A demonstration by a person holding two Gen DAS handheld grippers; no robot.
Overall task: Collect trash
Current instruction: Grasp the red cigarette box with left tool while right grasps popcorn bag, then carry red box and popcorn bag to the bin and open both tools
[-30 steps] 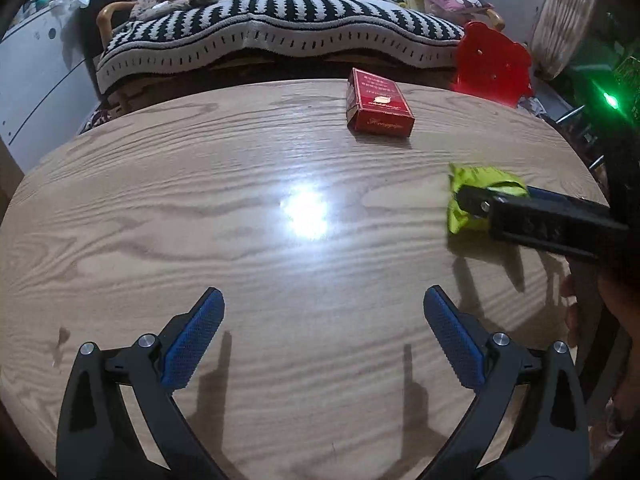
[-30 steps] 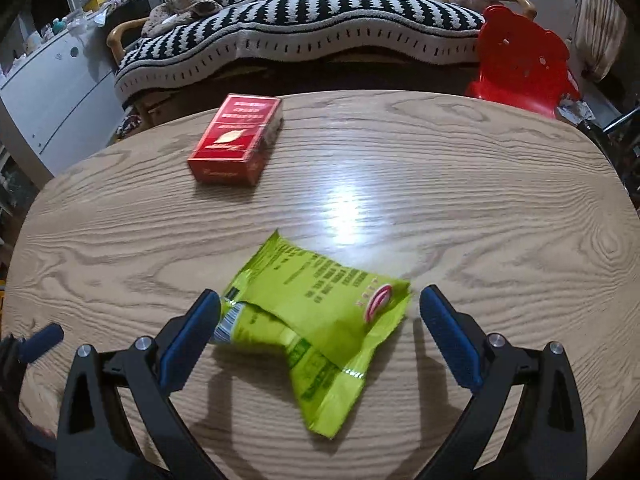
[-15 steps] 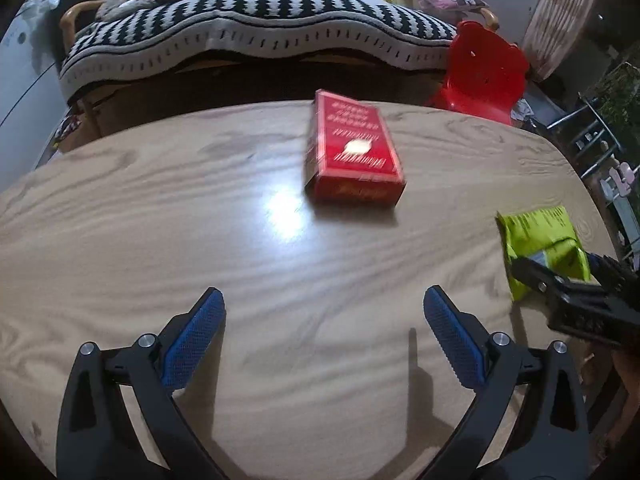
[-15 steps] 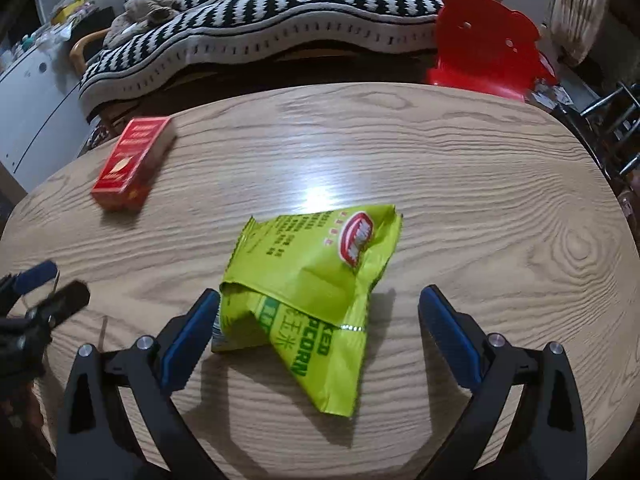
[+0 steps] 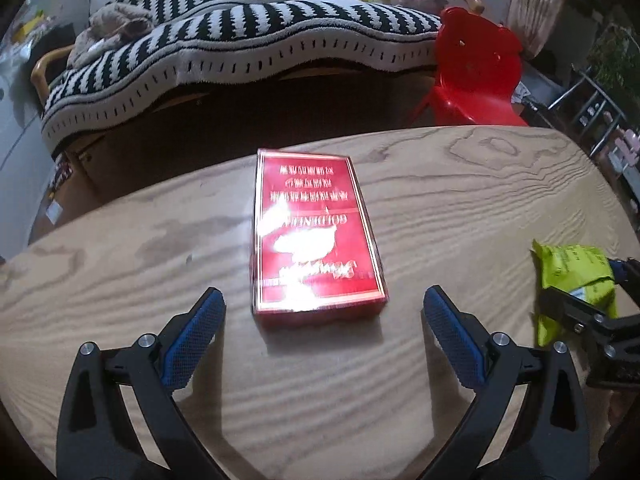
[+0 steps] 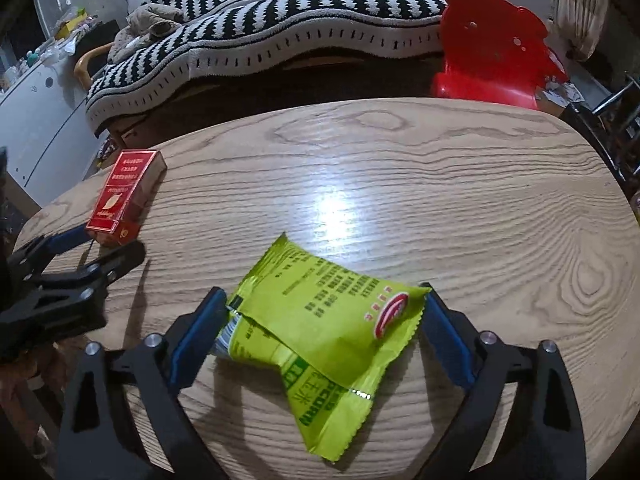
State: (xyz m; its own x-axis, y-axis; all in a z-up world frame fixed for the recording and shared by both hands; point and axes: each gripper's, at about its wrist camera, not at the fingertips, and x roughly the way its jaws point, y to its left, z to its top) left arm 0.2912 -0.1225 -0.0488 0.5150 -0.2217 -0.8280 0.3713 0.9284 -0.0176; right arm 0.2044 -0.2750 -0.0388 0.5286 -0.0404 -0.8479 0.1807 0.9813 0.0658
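Nothing collected yet, as far as you can see: both pieces of trash lie on the wooden table (image 6: 460, 200). Your right gripper (image 6: 324, 320) straddles the green snack bag (image 6: 320, 320), jaws closing, pads at its edges but not yet squeezing. Your left gripper (image 5: 324, 320) stands spread just short of the red box (image 5: 312, 236), touching nothing. No bin is in view.

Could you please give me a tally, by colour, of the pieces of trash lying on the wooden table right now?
Red: 1, the red box lying flat ahead of the left gripper.
Green: 1, the green snack packet between the fingers of the right gripper, whose jaws are closing.
Total: 2 items on the wooden table.
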